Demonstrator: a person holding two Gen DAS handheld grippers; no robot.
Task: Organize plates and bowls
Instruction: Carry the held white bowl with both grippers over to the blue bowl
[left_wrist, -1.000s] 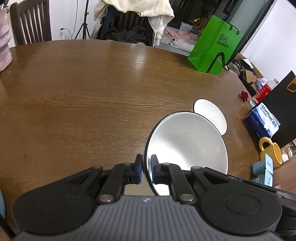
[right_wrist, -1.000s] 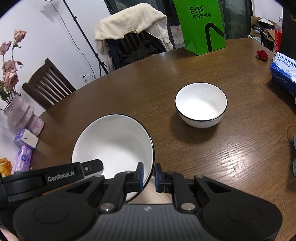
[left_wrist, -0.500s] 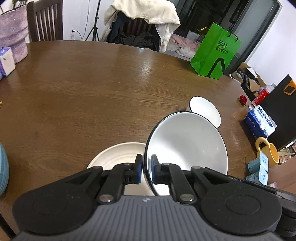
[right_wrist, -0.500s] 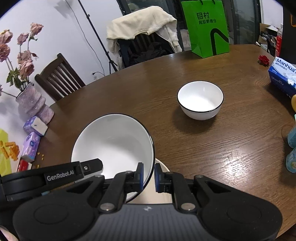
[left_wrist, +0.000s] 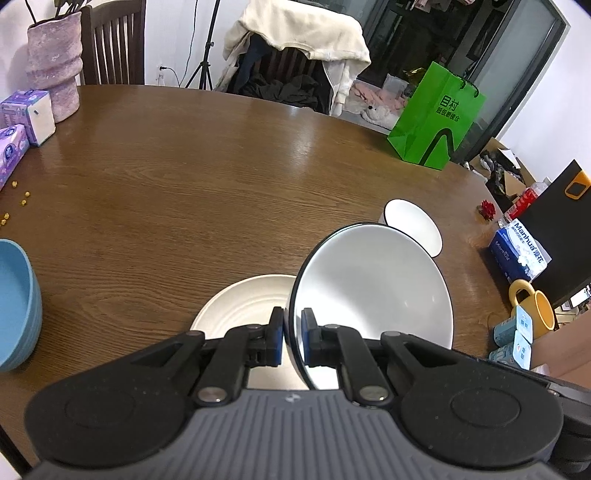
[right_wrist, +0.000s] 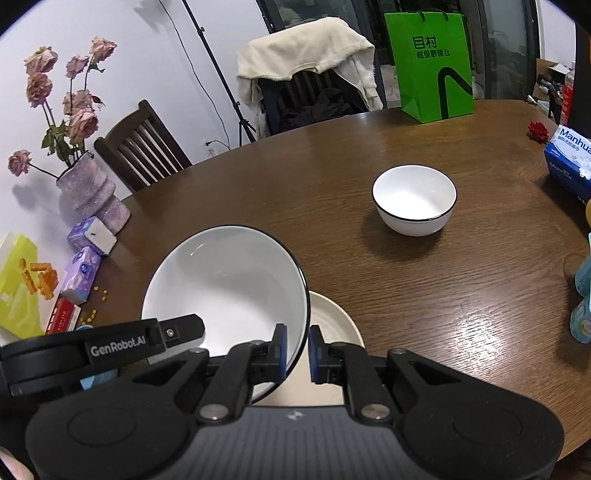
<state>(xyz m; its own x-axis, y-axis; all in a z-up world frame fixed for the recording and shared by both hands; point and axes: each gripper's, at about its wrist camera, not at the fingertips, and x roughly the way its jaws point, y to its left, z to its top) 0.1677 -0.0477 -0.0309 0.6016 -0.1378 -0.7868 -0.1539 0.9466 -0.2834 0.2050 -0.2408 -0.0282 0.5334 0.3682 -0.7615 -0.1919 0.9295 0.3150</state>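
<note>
Gripping the large white bowl by opposite rim edges, my left gripper and right gripper have jaws clamped; glazed, slippery, breakable, it hangs above the cream plate on the near desk.

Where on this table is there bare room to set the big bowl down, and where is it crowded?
The widest bare wood on the table runs from the cream plate back toward the green bag, left of the small bowl. The left edge by the vase and the right edge by the tissue box are crowded.
</note>
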